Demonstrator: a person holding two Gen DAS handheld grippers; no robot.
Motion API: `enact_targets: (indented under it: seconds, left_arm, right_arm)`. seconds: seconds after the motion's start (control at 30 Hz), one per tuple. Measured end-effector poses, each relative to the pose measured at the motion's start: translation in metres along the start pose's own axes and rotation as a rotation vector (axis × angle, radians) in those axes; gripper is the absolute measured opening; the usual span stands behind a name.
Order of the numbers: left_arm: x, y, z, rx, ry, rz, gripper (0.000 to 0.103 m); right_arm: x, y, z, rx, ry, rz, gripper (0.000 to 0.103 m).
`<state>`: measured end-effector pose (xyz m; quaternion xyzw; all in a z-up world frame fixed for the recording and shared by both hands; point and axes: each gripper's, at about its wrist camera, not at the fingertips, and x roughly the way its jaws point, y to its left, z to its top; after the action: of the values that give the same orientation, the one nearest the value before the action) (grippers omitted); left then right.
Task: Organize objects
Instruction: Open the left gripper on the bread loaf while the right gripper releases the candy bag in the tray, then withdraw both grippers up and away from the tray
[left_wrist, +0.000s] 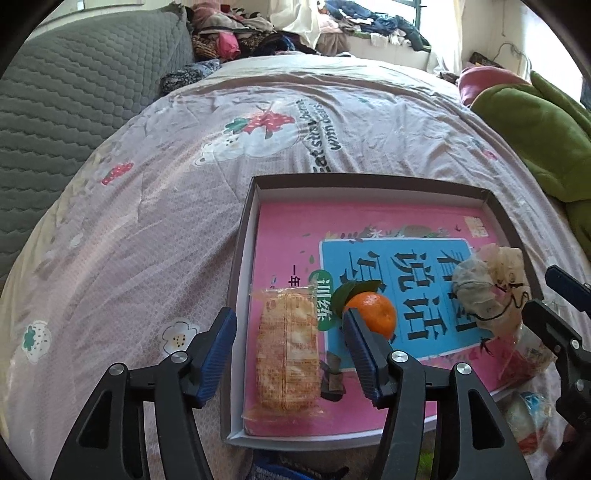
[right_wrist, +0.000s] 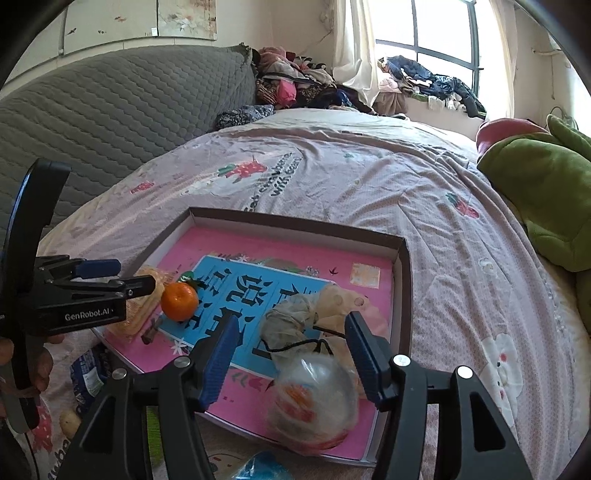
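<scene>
On the bed, I'm holding both claws, left gripper and right gripper, spread and empty over the box, with the cracker pack, tangerine and plastic bag lying inside, leftovers waiting beside its near edge.

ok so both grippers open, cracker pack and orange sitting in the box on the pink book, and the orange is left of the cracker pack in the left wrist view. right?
One slip: in the left wrist view the orange lies right of the cracker pack, not left. The rest holds: both rest on the pink book in the box, and the left gripper and right gripper are open.

A blurred clear bag hides its contents; bottom edge crops a blue packet.
</scene>
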<state>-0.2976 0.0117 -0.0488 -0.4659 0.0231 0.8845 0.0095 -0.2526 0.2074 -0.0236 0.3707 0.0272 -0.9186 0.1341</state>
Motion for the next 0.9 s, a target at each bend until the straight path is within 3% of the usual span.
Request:
enact_targets:
  seconds: [0.47, 0.6, 0.9]
  left_arm:
    - [-0.058, 0.002, -0.004, 0.001, -0.056, -0.015, 0.064]
    - [-0.077, 0.004, -0.005, 0.001, -0.081, -0.010, 0.073]
    - [-0.114, 0.014, -0.013, -0.013, -0.117, -0.020, 0.074]
  right_arm:
    - [-0.061, 0.026, 0.012, -0.025, -0.096, 0.027, 0.064]
    - [-0.073, 0.029, 0.014, -0.020, -0.113, 0.039, 0.065]
    - [-0.108, 0.038, 0.014, -0.024, -0.149, 0.040, 0.065]
